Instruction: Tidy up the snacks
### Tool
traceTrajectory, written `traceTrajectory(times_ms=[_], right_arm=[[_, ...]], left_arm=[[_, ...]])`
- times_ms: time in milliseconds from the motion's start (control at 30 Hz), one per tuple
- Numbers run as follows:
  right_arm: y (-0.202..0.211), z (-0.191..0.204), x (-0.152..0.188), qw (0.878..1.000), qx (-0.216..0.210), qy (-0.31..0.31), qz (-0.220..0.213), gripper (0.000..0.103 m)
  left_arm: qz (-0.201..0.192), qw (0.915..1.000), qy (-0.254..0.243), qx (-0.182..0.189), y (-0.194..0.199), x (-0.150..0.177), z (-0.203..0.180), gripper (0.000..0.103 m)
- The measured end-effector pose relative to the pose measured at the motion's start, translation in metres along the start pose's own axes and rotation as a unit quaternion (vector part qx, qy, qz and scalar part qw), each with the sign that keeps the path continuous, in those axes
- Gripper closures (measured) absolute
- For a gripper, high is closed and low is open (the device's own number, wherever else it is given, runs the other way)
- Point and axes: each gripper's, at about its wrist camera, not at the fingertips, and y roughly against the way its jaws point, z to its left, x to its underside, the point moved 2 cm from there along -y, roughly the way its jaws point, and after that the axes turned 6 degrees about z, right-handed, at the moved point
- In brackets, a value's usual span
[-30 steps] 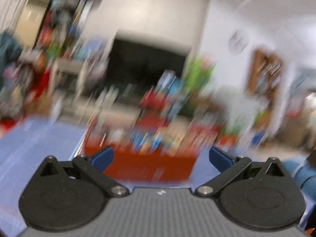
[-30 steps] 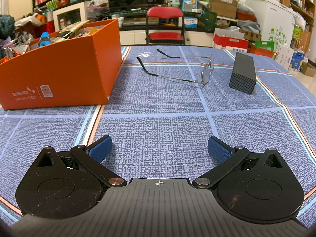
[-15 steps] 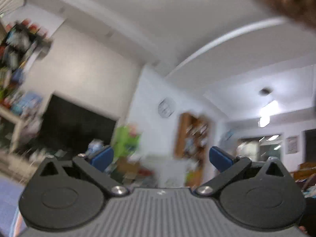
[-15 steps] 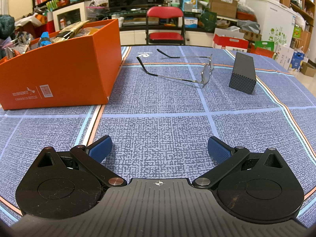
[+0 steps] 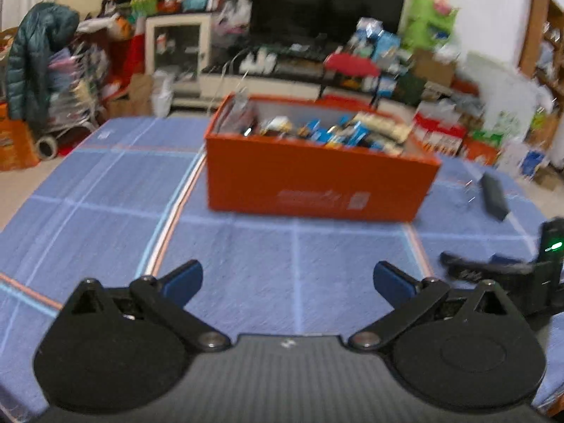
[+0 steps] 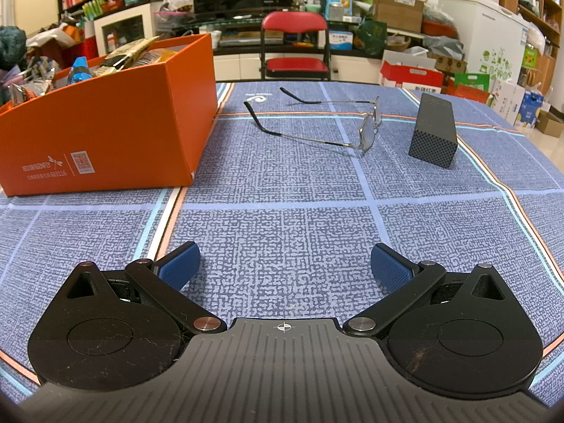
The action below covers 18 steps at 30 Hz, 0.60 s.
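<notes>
Open-topped orange cardboard box with white logo print on its front wall stands upright on the blue patterned tablecloth, long side facing the left camera. Piled inside: assorted wrapped snack packets, blue, cream and dark wrappers, some poking above the rim; labels too blurred to read.

The orange box reads "RED DRAGONFLY" beside a QR code.
</notes>
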Motion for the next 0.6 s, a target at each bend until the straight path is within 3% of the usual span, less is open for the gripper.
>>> traceTrajectory(times_ms=[133,267,600], right_arm=[[0.000,0.000,0.000,1.000,0.000,0.000,0.000,0.008],[0.000,0.000,0.000,1.000,0.000,0.000,0.000,0.008],[0.000,0.000,0.000,1.000,0.000,0.000,0.000,0.008]], left_arm=[[0.033,0.9992,-0.002,-0.023,-0.006,0.003,0.008,0.001],[0.060,0.9979,0.000,-0.022,-0.018,0.000,0.013,0.001],[0.069,0.9971,-0.006,-0.032,-0.023,0.000,0.009,0.001]])
